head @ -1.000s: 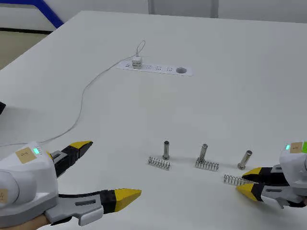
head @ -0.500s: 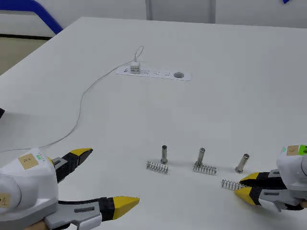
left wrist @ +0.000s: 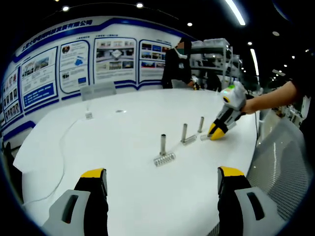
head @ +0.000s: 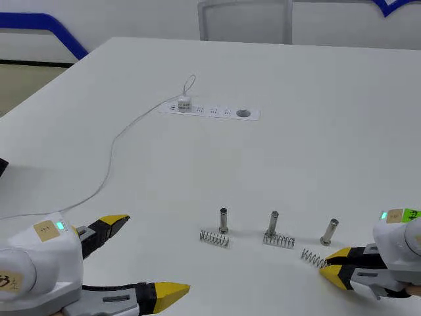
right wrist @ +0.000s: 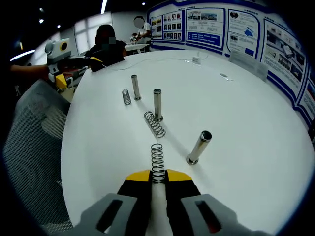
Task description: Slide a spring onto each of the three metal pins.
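Three metal pins stand in a row on the white table: left pin [head: 223, 220], middle pin [head: 273, 224], and right pin [head: 329, 232], which leans. A spring [head: 214, 238] lies by the left pin and another spring [head: 279, 241] by the middle pin. My right gripper [head: 332, 266] is shut on the near end of the third spring [right wrist: 157, 162], which lies on the table just left of the leaning pin [right wrist: 198, 147]. My left gripper [head: 145, 255] hangs open, holding nothing, at the front left, well apart from the pins [left wrist: 163, 145].
A white power strip [head: 214, 112] with a plugged-in cable [head: 112, 141] lies at the back of the table. A chair [head: 243, 23] stands behind the far edge. A grey mesh chair [right wrist: 34, 147] is beside the table's near edge.
The head camera has tipped, so the whole scene sits lower in view. My right gripper stays shut on the spring's end, which now angles slightly. The left gripper stays open.
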